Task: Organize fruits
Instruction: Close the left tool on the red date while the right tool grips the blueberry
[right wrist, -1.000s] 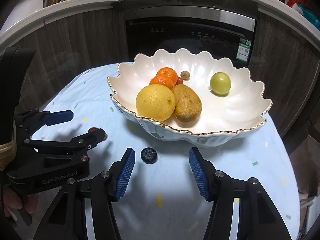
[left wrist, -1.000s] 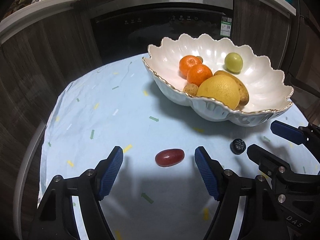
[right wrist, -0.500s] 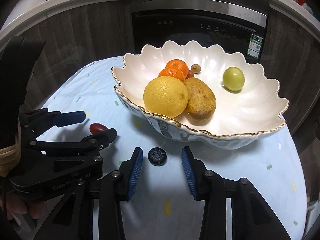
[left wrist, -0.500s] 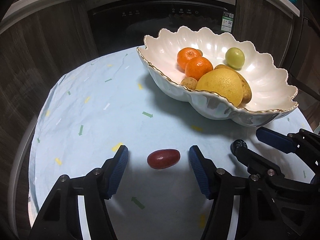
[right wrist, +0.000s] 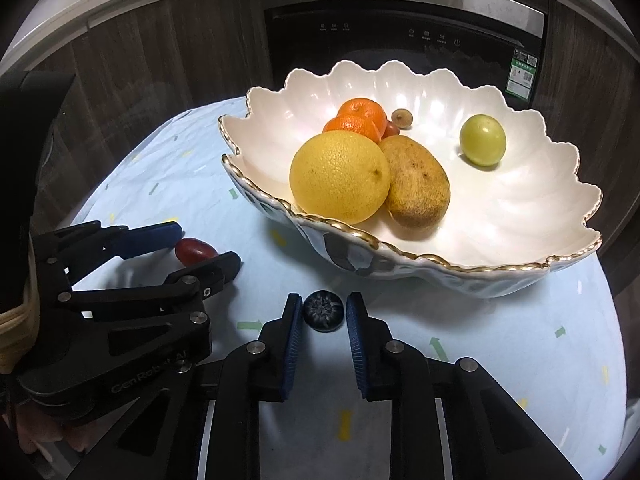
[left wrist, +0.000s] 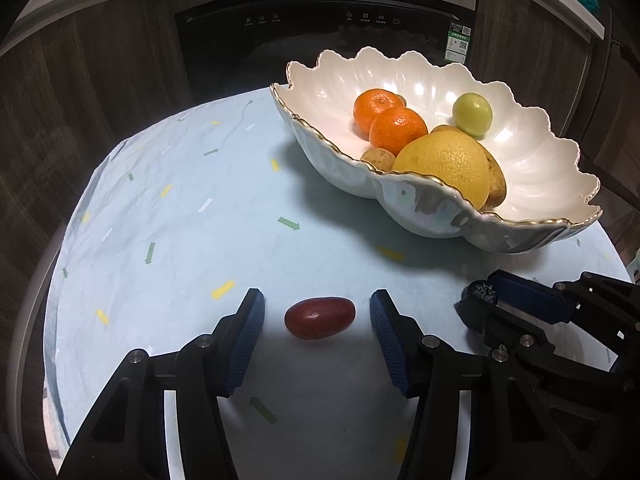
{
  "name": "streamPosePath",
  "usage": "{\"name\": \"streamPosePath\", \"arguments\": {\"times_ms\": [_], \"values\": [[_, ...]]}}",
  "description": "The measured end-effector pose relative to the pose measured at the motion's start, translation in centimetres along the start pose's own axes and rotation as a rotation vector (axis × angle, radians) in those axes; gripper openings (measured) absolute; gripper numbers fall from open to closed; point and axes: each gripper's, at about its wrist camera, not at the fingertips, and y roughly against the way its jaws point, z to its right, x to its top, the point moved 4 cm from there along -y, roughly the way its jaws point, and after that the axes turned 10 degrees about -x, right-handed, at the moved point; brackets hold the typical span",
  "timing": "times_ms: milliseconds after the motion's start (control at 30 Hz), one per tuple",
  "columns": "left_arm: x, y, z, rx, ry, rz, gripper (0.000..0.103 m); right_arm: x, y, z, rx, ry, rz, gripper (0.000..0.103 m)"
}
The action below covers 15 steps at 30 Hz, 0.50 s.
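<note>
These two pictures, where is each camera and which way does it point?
Left wrist: rides the left tool, looking forward at a red oval fruit between its blue fingers.
Right wrist: rides the right tool, whose fingers flank a small dark berry; the left tool shows too.
Both share the scalloped white bowl and light-blue tablecloth.

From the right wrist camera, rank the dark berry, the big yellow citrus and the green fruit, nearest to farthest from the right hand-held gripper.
1. Dark berry, between the right hand-held gripper fingers, on the tablecloth.
2. Big yellow citrus, at the bowl's near left.
3. Green fruit, farther back, right.
</note>
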Motion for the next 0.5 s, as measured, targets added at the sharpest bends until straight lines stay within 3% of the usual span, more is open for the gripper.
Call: {"name": "streamPosePath", "arguments": {"times_ms": [333, 500], "values": [[0.00, 0.17, 0.06, -0.008, 0.001, 0.008, 0.033, -0.07, 0.00, 0.03, 0.001, 0.000, 0.000, 0.021], [-0.21, 0.41, 0.10, -0.008, 0.001, 0.009, 0.032, -0.12, 0.06, 0.00, -0.001, -0.002, 0.003, 0.021]]}}
